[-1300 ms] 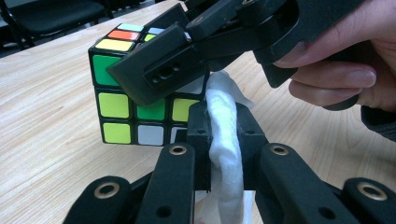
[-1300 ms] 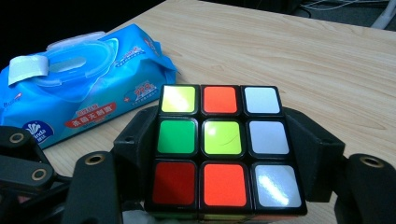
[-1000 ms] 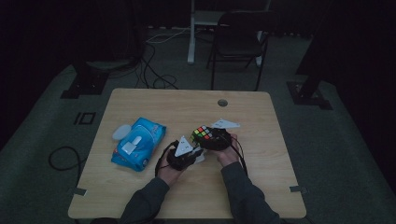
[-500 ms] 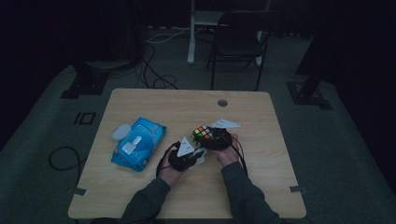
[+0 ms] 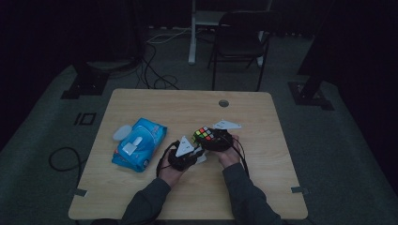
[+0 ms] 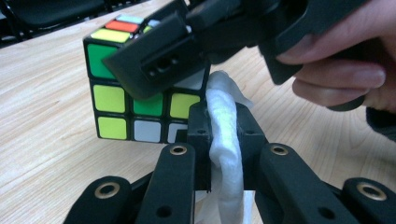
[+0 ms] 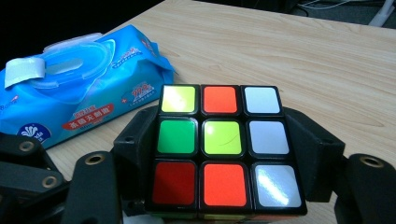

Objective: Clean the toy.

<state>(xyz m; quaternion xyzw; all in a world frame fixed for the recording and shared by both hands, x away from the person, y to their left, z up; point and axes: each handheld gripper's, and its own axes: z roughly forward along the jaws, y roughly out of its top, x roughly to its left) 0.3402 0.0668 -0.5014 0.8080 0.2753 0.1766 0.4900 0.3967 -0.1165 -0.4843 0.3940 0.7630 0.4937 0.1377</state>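
Puzzle cube (image 7: 223, 151) clamped between the right gripper (image 7: 224, 158) jaws, held just above the table (image 5: 155, 101) near its middle, nearer the front edge; its red, orange, white, green and yellow face turned upward. Left gripper (image 6: 219, 140) jaws pinched on a white wipe (image 6: 225, 126), which stands upright just beside the cube's side face. Blue wipes pack (image 5: 139, 143), flap raised, lies toward the left edge.

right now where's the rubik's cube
The rubik's cube is clamped in the right gripper near the table's middle in the high view, right of the blue wipes pack.
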